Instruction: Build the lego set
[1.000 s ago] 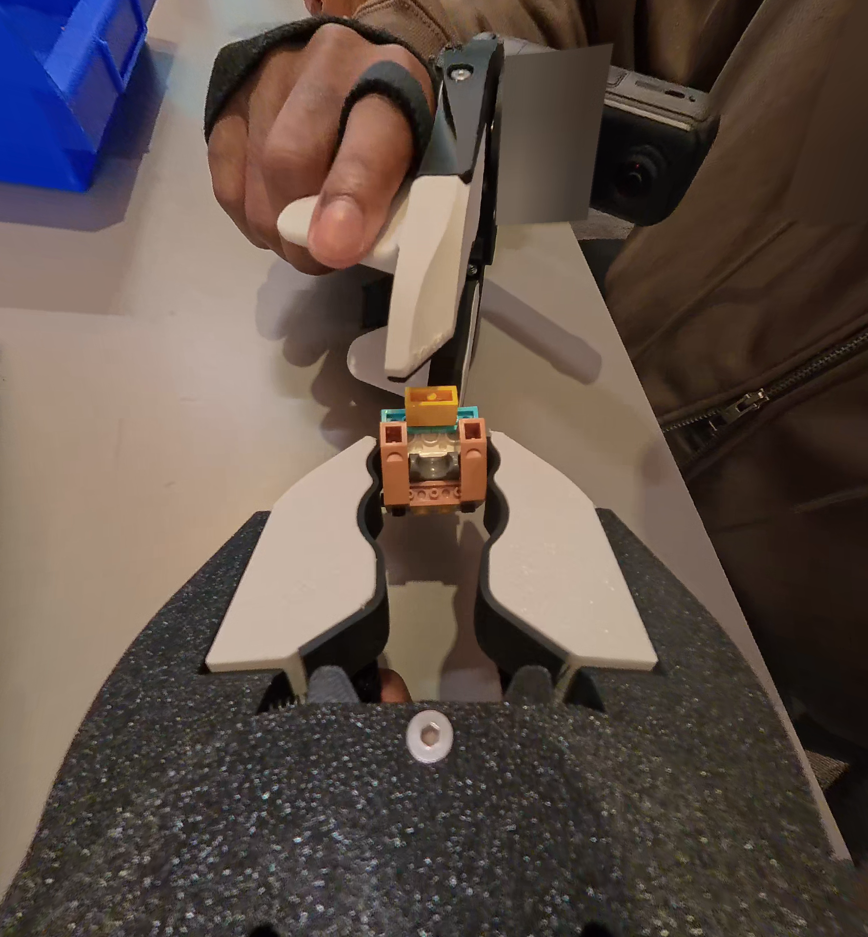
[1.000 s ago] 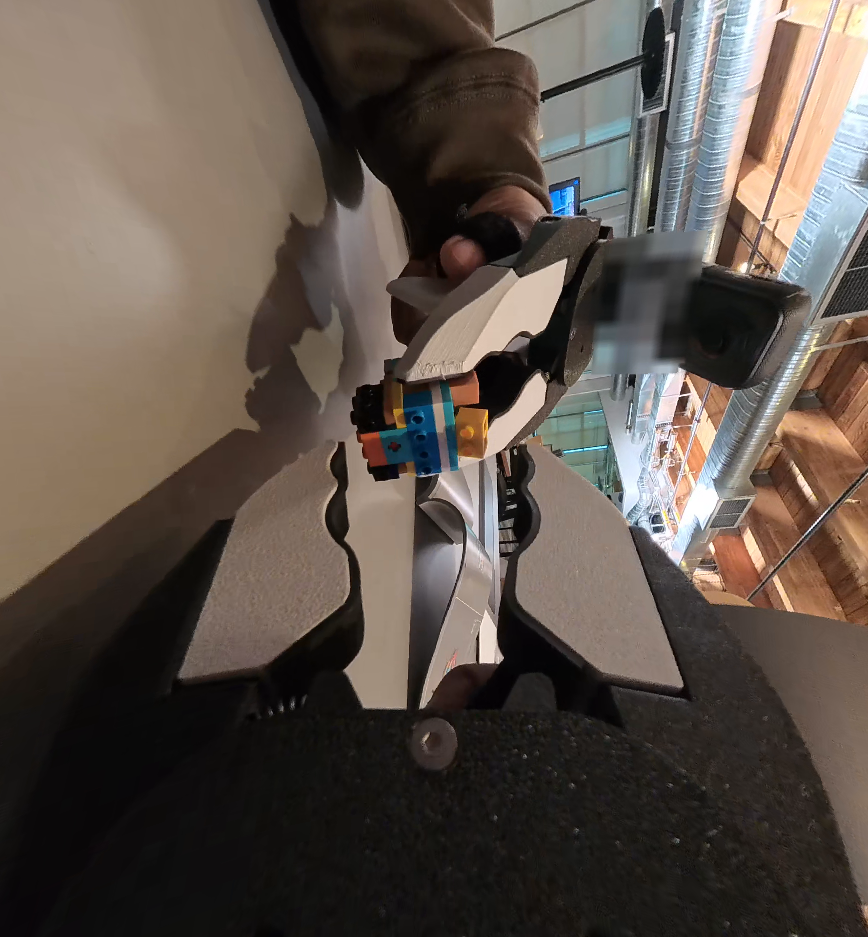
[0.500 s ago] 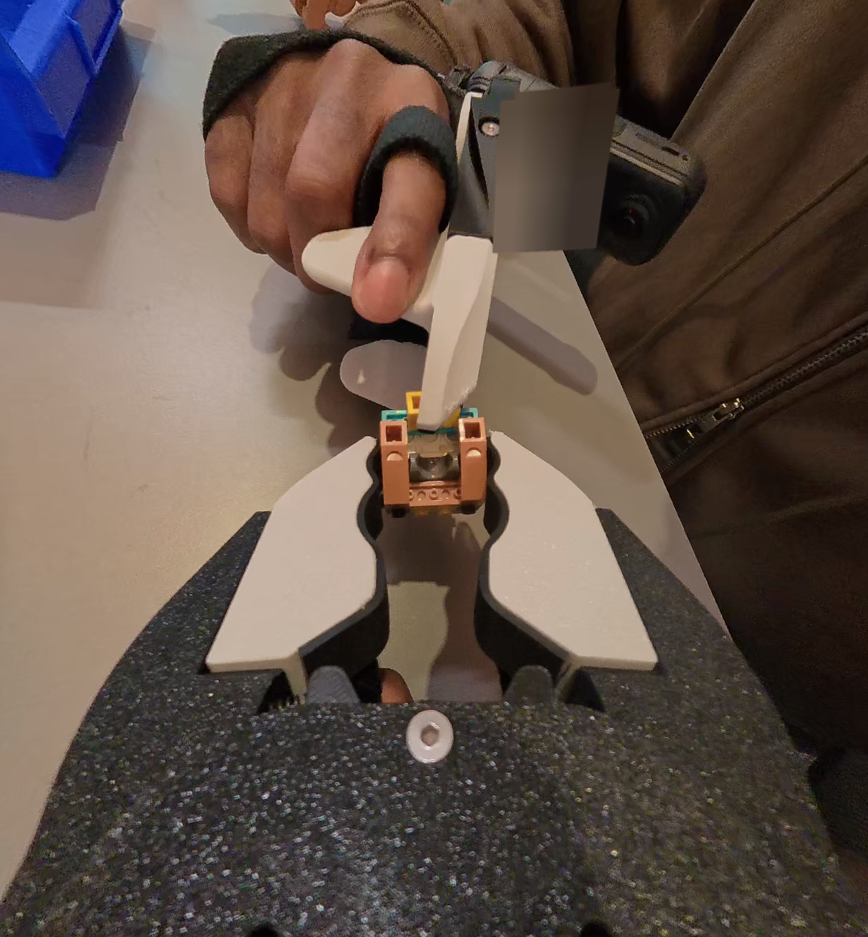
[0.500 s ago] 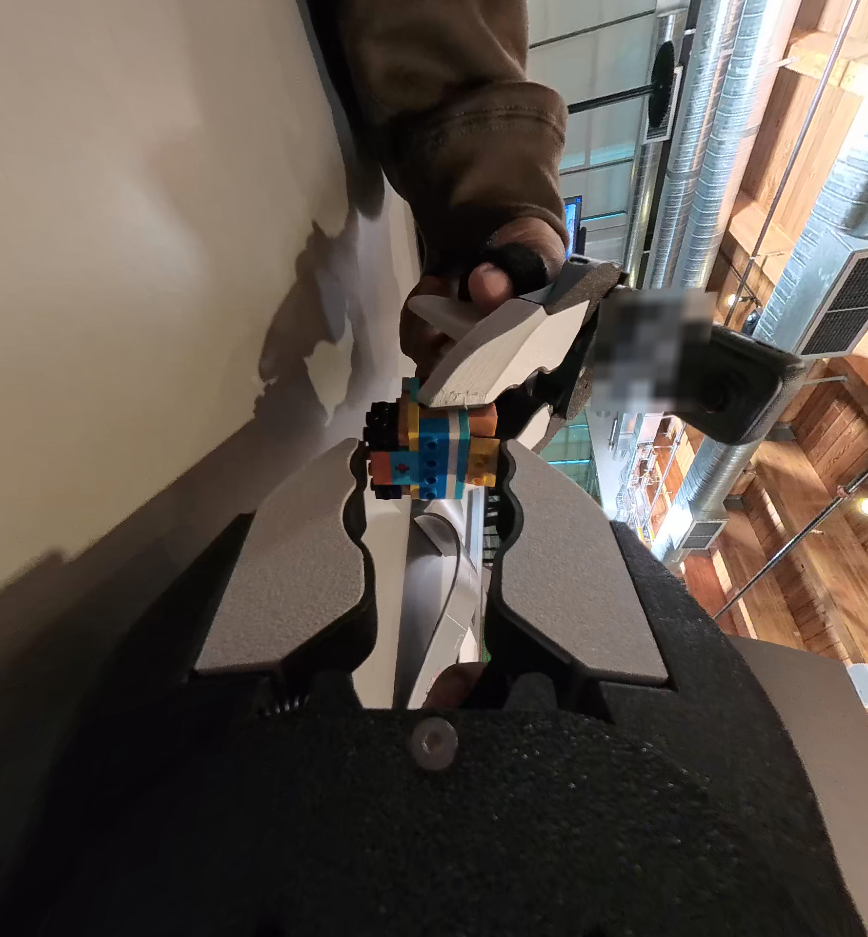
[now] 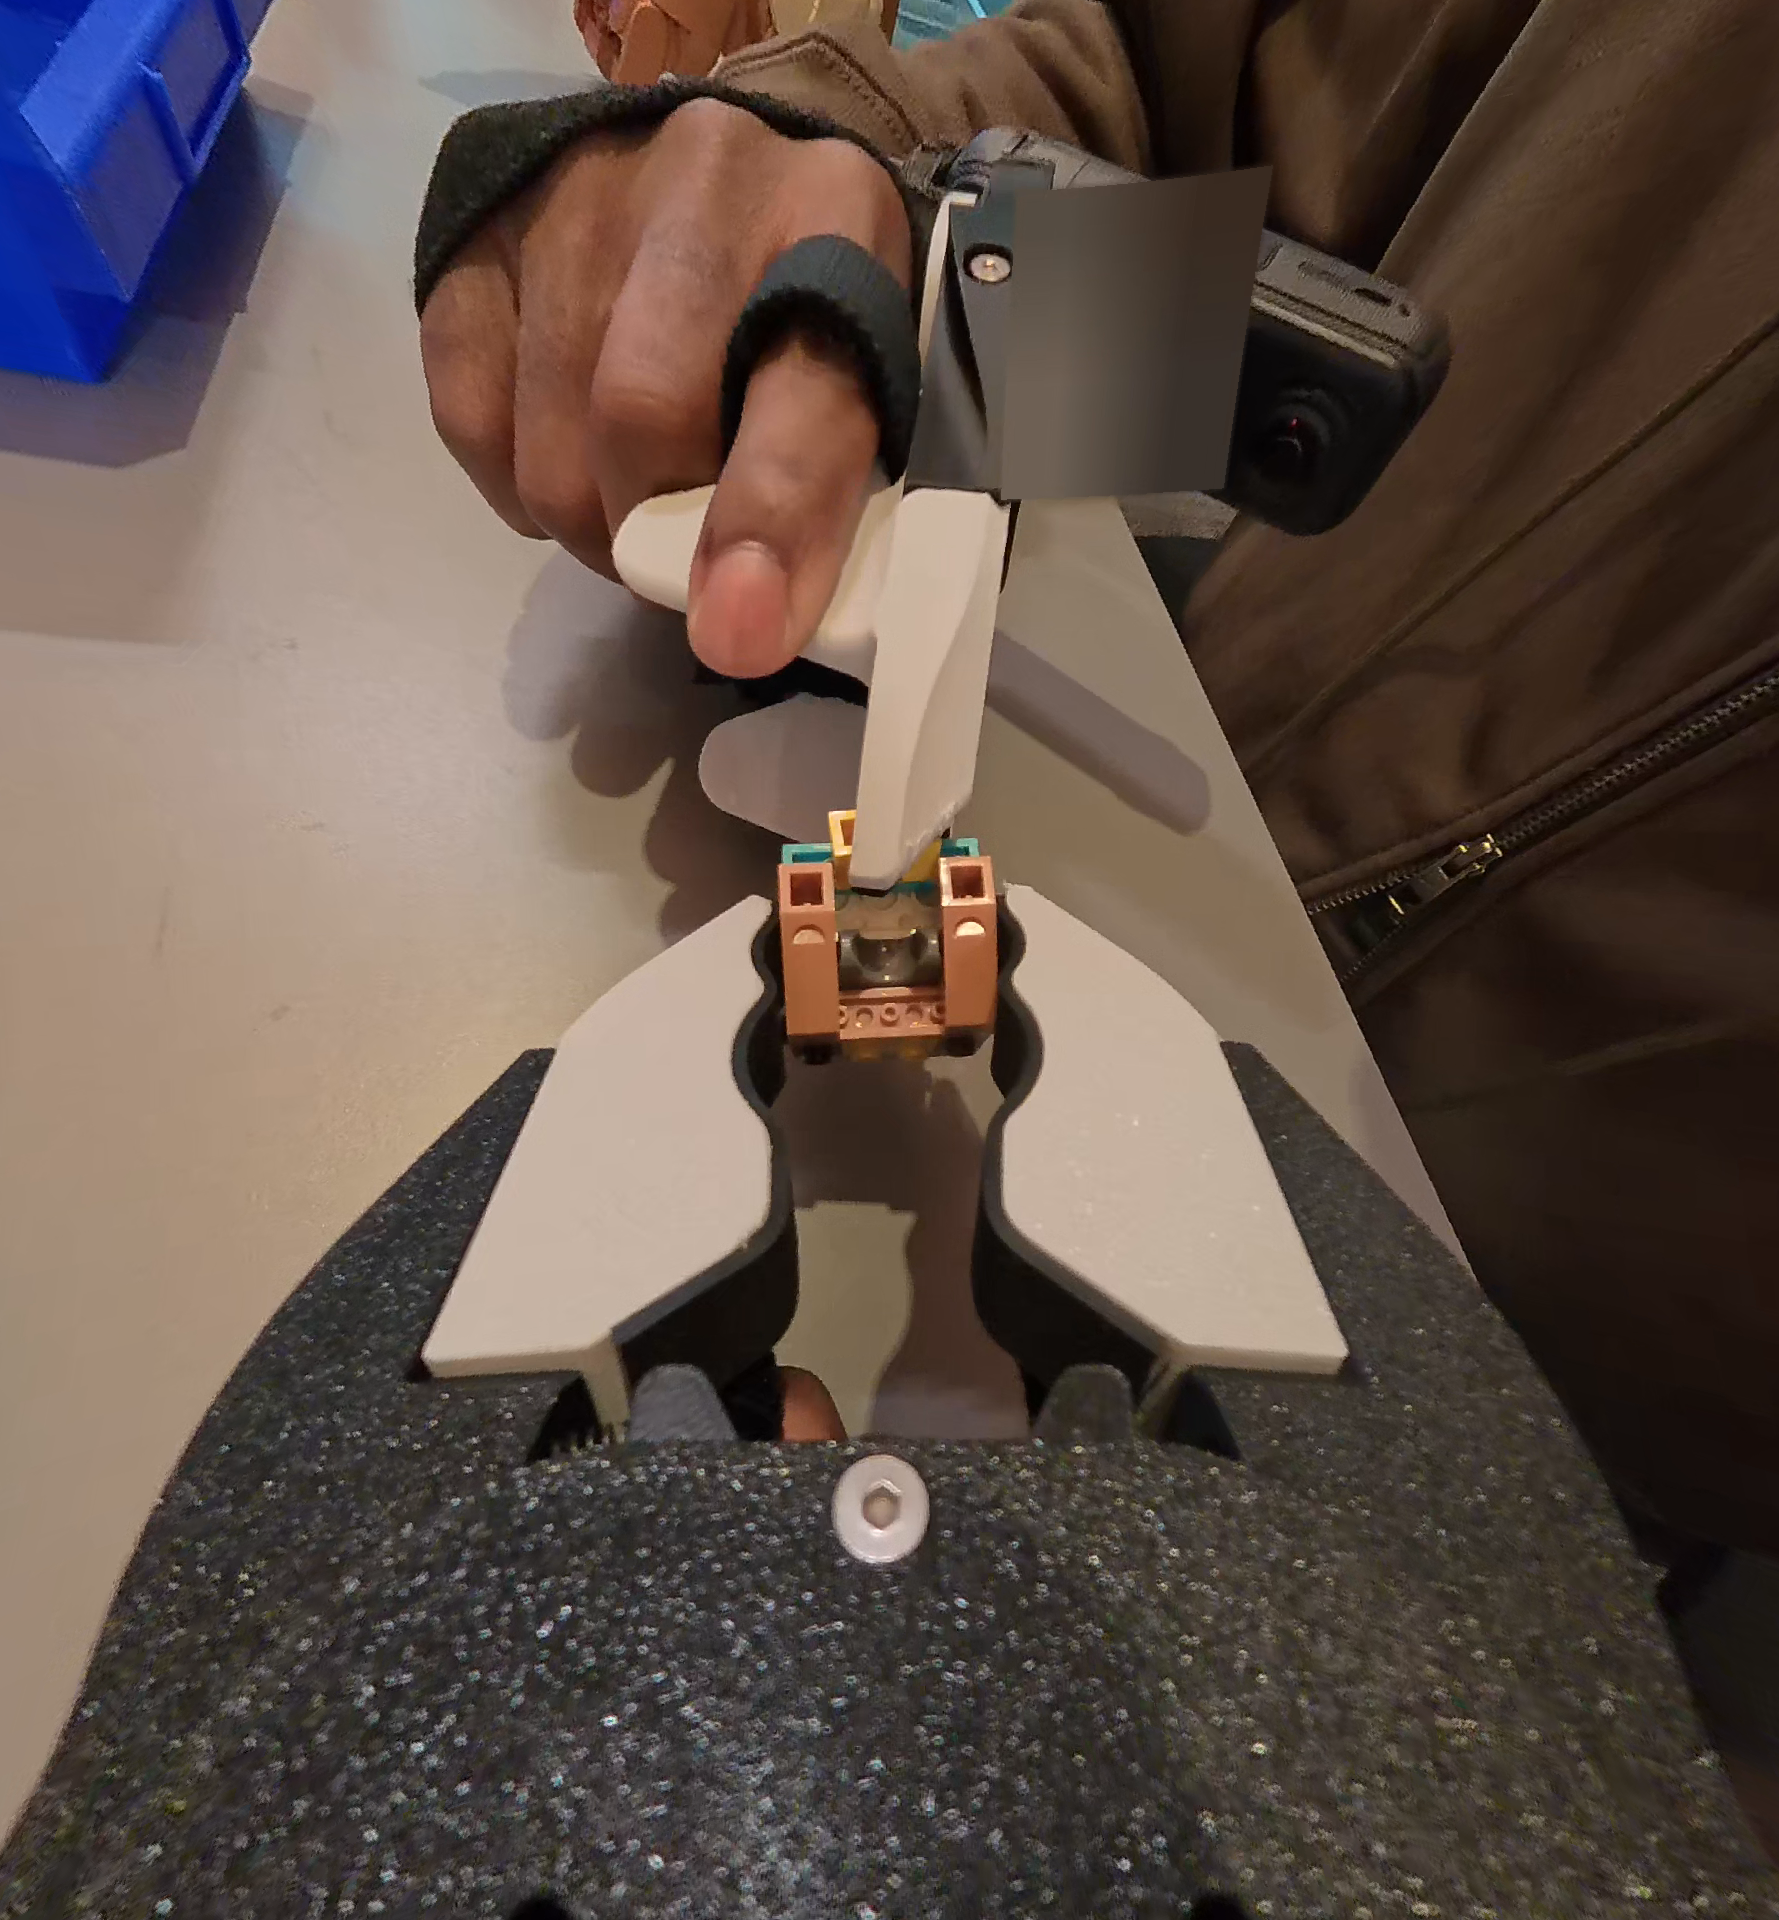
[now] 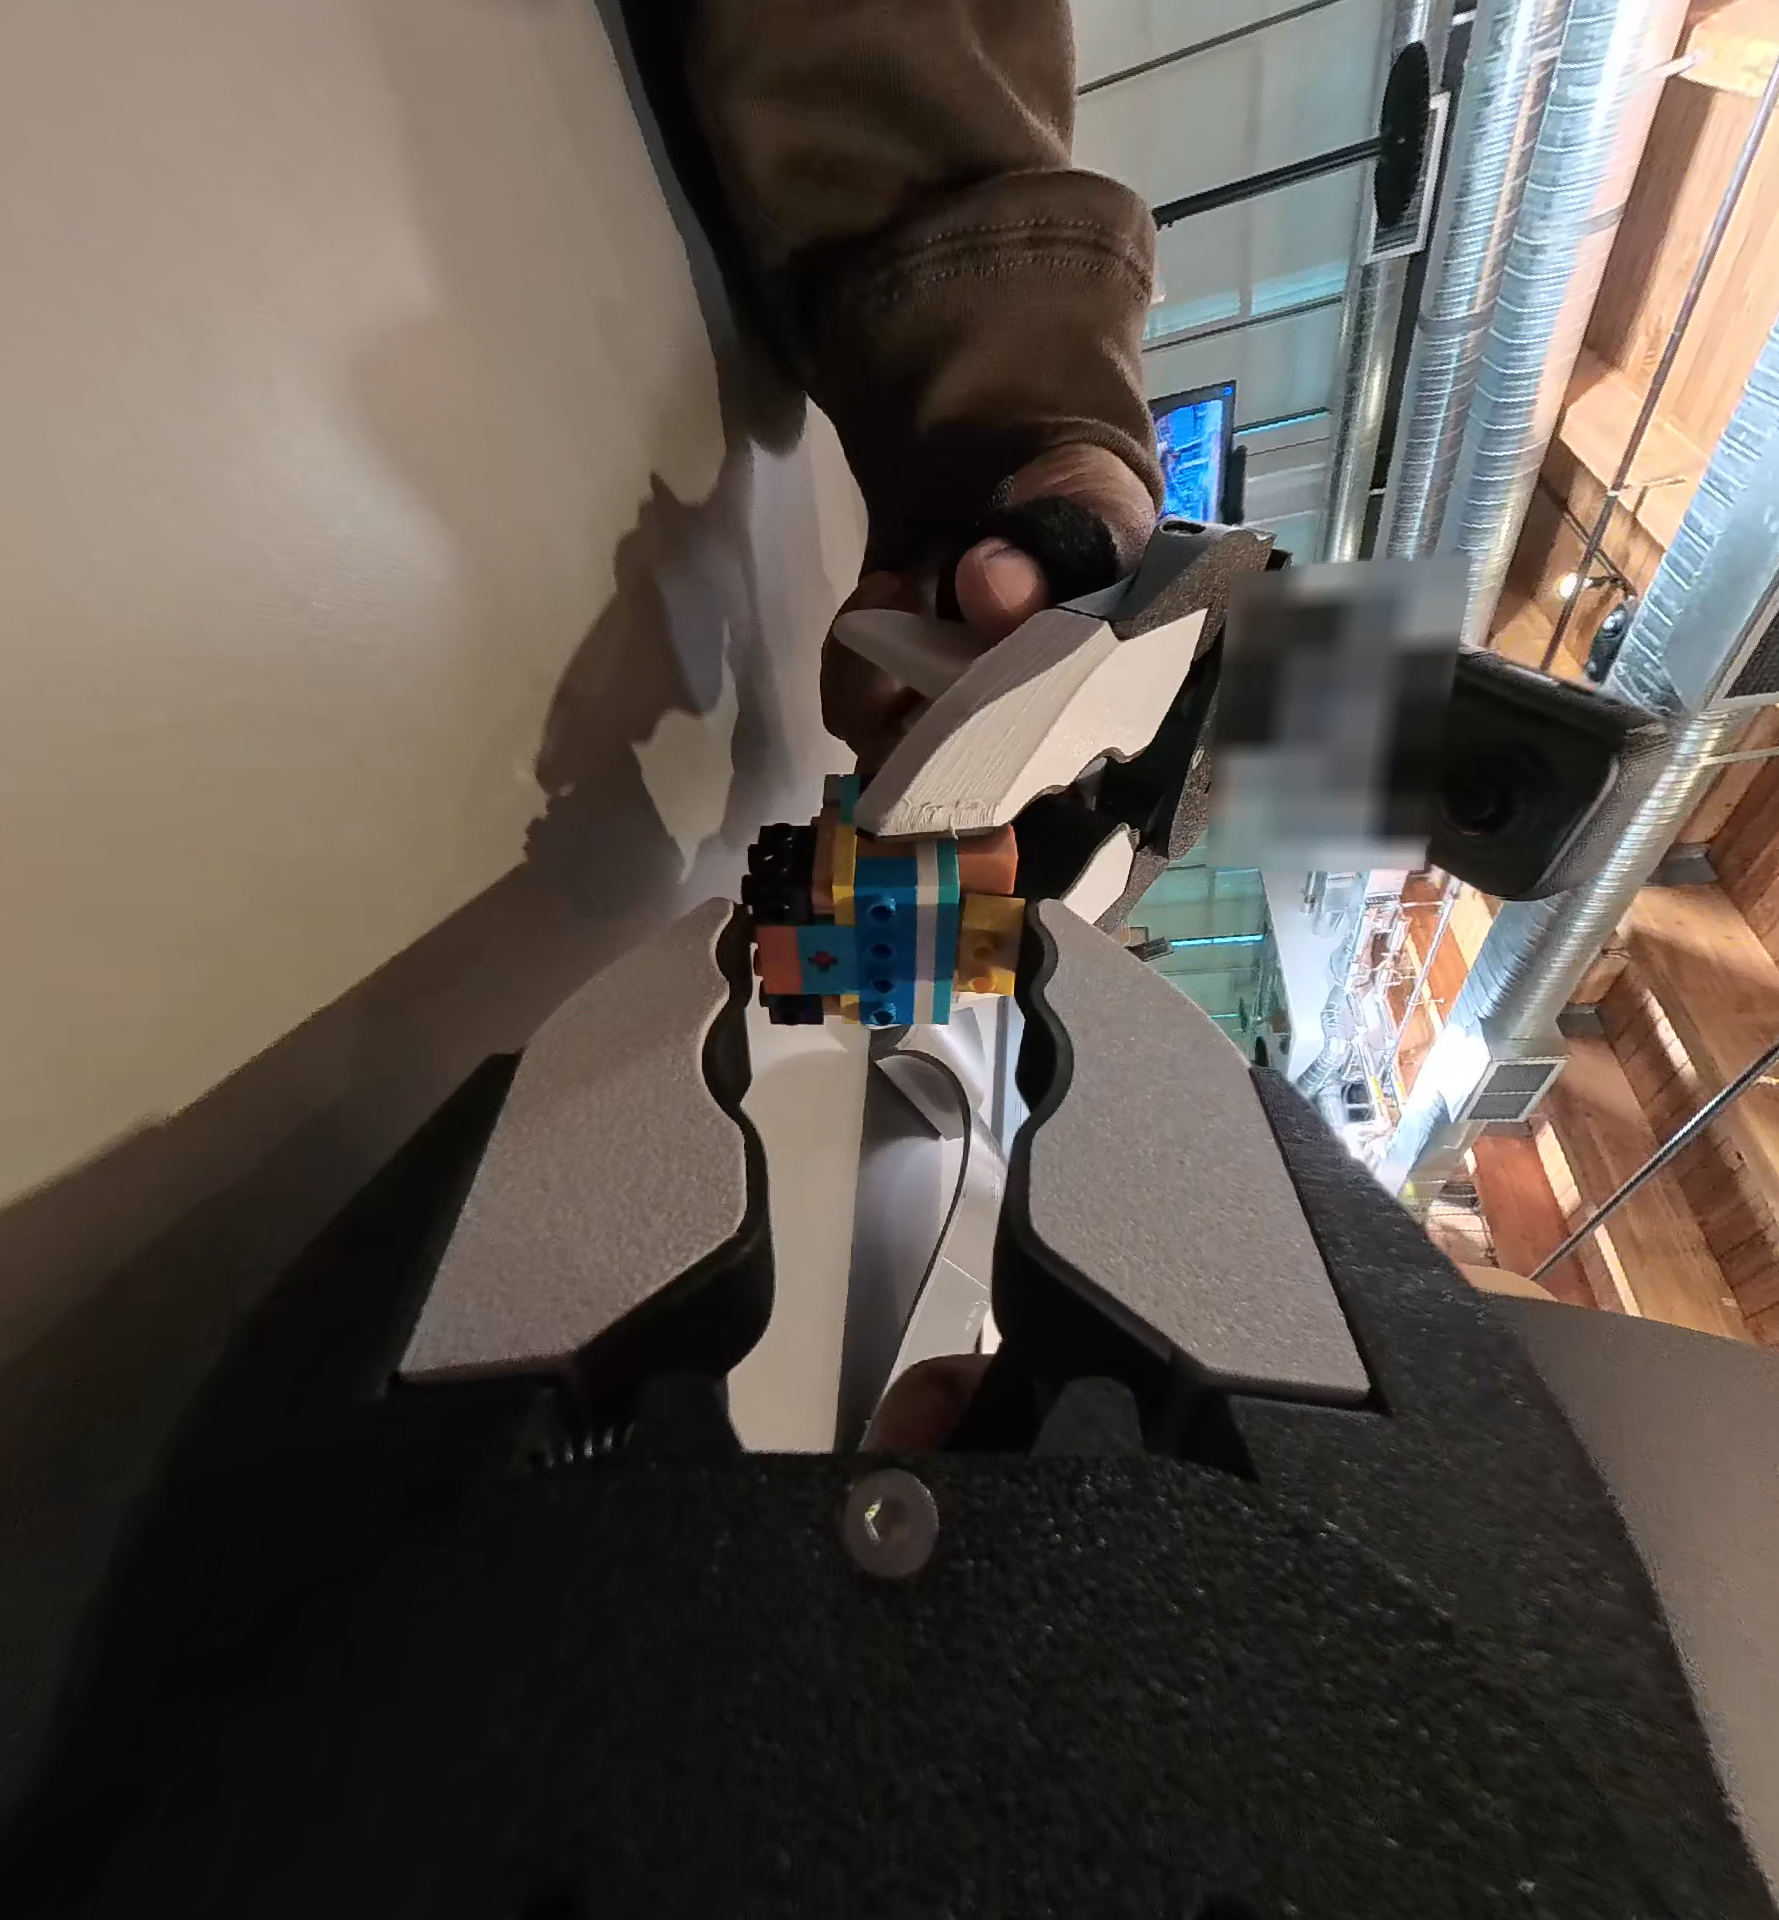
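A small lego build (image 5: 810, 966) with tan sides, a teal layer and a yellow brick (image 5: 841, 833) on its far end is held above the table. My left gripper (image 5: 890, 940) is shut on its tan sides. In the right wrist view the build (image 6: 880, 935) shows blue, orange, black and yellow layers. My right gripper (image 6: 885, 935) is shut on it end to end, one finger on the black end and one on the yellow brick (image 6: 989, 940). The right gripper's white finger (image 5: 921, 717) presses on the yellow brick. The left gripper's finger (image 6: 1020, 717) lies across the build's top.
A blue bin (image 5: 54, 177) stands at the far left on the beige table (image 5: 189, 831). The table edge (image 5: 1269, 831) runs close on the right, with the person's brown jacket (image 5: 1591, 727) beyond it. A gloved hand (image 5: 656, 343) holds the right gripper.
My right gripper has moved in from just beyond the build and shut on its two ends, over the yellow brick. My left gripper has kept its hold.
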`<state>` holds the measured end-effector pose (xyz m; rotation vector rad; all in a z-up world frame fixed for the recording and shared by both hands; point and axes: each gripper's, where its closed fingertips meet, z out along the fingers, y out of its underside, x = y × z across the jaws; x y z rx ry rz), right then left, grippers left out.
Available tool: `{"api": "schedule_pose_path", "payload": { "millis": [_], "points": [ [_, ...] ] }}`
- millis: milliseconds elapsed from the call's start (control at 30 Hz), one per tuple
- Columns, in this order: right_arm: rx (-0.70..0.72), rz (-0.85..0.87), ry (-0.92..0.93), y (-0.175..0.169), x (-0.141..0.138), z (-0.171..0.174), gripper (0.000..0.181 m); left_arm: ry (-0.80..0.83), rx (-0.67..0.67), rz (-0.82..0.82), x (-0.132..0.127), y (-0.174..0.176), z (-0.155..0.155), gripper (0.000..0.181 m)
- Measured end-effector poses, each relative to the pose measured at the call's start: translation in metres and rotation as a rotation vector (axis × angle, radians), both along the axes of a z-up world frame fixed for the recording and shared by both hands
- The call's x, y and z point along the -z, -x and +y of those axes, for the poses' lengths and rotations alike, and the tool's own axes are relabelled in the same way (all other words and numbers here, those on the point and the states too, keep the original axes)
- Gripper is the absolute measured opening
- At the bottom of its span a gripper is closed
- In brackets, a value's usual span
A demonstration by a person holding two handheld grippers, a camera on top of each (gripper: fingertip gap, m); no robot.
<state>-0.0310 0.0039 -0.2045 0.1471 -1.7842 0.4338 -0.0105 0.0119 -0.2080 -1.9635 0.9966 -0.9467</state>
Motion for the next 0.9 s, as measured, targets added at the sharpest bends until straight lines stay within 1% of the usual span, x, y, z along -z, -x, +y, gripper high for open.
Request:
{"api": "schedule_pose_path", "payload": {
  "millis": [567, 867, 900],
  "points": [
    [-0.010, -0.103, 0.014, -0.004, 0.007, 0.002, 0.049, 0.045, -0.004, 0.005, 0.006, -0.003, 0.002, 0.036],
    [-0.028, -0.154, 0.020, -0.007, 0.007, 0.002, 0.049, 0.097, -0.020, -0.054, 0.003, -0.009, 0.004, 0.036],
    [-0.037, -0.166, 0.014, -0.008, 0.009, 0.000, 0.048, 0.103, -0.001, -0.050, 0.004, -0.012, 0.002, 0.036]
  ]
}}
